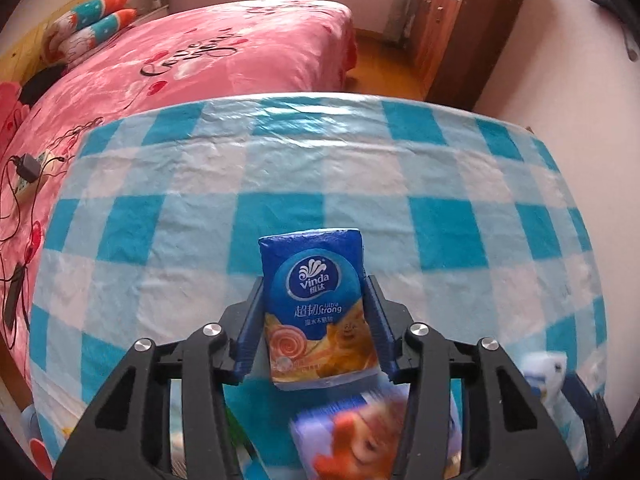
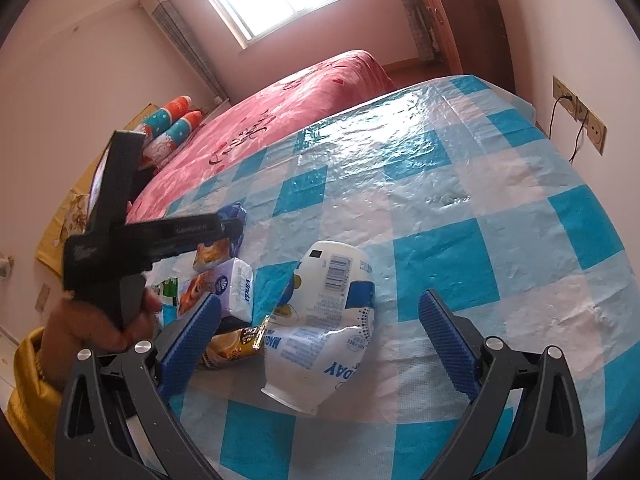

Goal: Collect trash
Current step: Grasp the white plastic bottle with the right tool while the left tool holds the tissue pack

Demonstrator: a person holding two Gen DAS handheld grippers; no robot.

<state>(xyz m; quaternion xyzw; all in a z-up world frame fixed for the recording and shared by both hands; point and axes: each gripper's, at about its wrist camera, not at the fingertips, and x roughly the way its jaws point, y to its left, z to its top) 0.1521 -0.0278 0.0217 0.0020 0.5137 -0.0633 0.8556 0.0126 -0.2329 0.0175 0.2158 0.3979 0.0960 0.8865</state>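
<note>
A blue Vinda tissue pack (image 1: 316,300) stands upright between the blue pads of my left gripper (image 1: 315,284), which is shut on its sides just above the checked tablecloth (image 1: 280,184). In the right wrist view the same pack (image 2: 212,254) shows in that gripper's tips, with a hand (image 2: 92,320) on the handle. My right gripper (image 2: 320,296) stands wide open over a crushed white paper cup (image 2: 328,320) lying on its side. Nothing is pressed between its fingers.
A second tissue pack (image 2: 236,284), a gold wrapper (image 2: 236,344) and a green carton (image 2: 170,286) lie bunched at the table's left. A pink bed (image 1: 180,64) borders the far edge, with a wooden wardrobe (image 1: 452,28) and wall sockets (image 2: 580,116) beyond.
</note>
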